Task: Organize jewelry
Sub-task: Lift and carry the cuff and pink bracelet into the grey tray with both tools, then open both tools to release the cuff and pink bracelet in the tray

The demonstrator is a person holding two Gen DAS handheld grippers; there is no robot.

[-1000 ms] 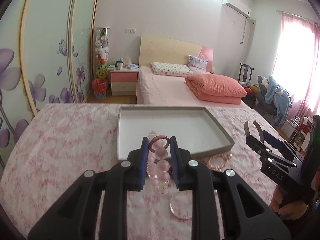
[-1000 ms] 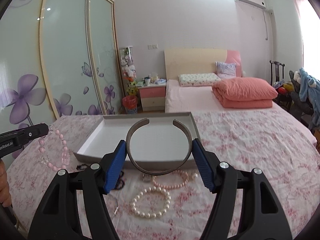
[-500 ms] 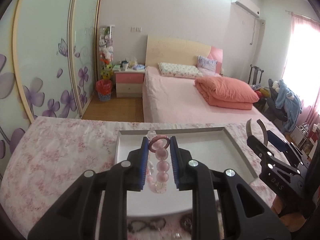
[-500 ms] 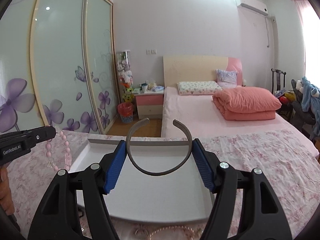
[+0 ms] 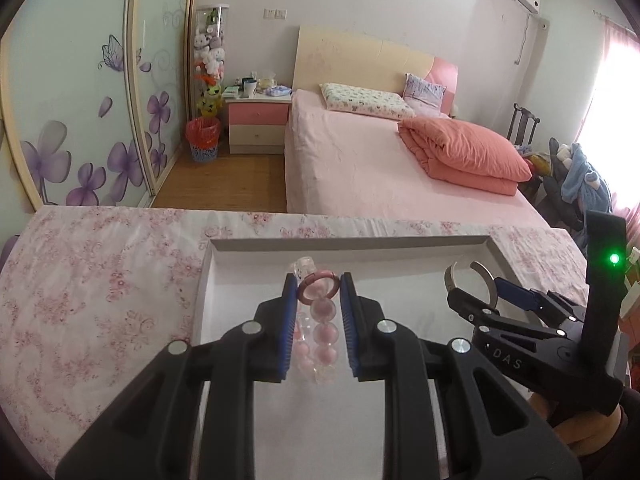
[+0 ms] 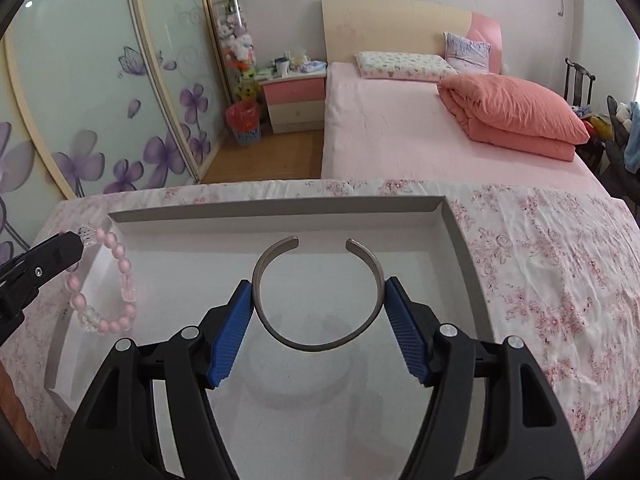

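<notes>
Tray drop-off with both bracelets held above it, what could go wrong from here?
The open metal cuff is pinched only at its two sides by the right hand-held gripper; it could spring or roll when let go and skid across the tray.

The pink bead bracelet dangles from the left hand-held gripper near the tray's left wall, so it might land half over the wall.

The two hand-held grippers are close and could bump.

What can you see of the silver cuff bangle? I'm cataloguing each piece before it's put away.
The silver cuff bangle is a plain, thin band of dull grey metal, bent into an open C with its gap facing away from the camera. The right claw grips it across its width, one blue pad on each side. It hangs flat above the white tray, casting a faint shadow on the tray floor; nothing else touches it.
</notes>
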